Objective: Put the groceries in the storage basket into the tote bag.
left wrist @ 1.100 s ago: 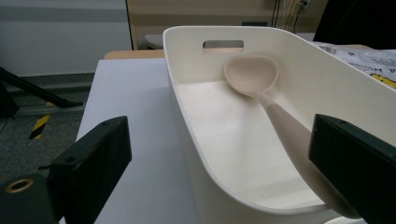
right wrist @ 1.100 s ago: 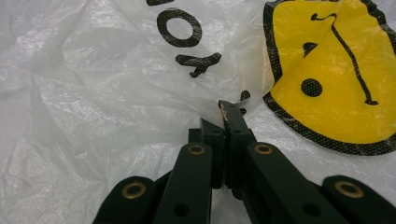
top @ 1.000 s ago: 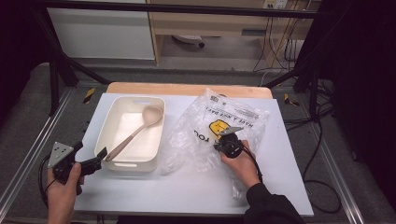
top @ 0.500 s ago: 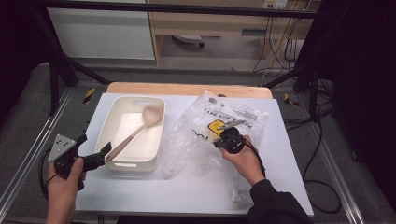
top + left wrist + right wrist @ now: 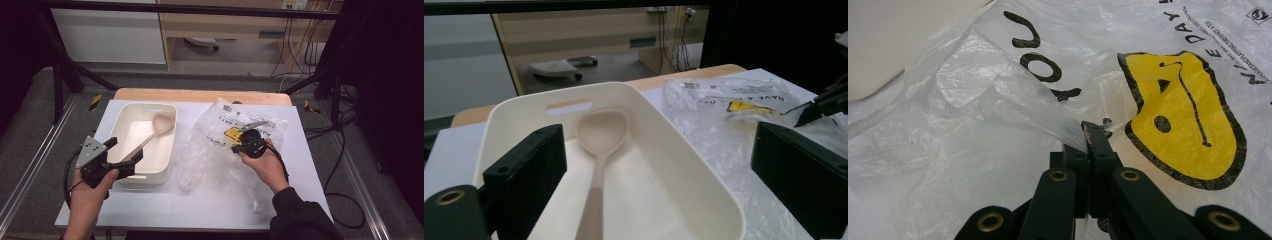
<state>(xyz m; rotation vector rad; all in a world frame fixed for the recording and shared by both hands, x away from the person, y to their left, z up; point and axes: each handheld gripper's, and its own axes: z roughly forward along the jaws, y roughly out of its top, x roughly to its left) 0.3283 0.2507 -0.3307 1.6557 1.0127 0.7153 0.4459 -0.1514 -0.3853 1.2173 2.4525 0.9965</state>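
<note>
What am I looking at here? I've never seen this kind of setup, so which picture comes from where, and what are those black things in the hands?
A person sits at a white table and holds a hand-operated claw in each hand. The high view looks down from above. The other two pictures come from small cameras riding on each claw, looking along its black jaws.

The left claw is open; in the left gripper view its jaws stand wide apart, aimed at a cream tray with a wooden spoon lying in it.

The right claw is shut, pinching a fold of a clear plastic bag that lies crumpled beside the tray. The bag carries black lettering and a yellow smiley face.
</note>
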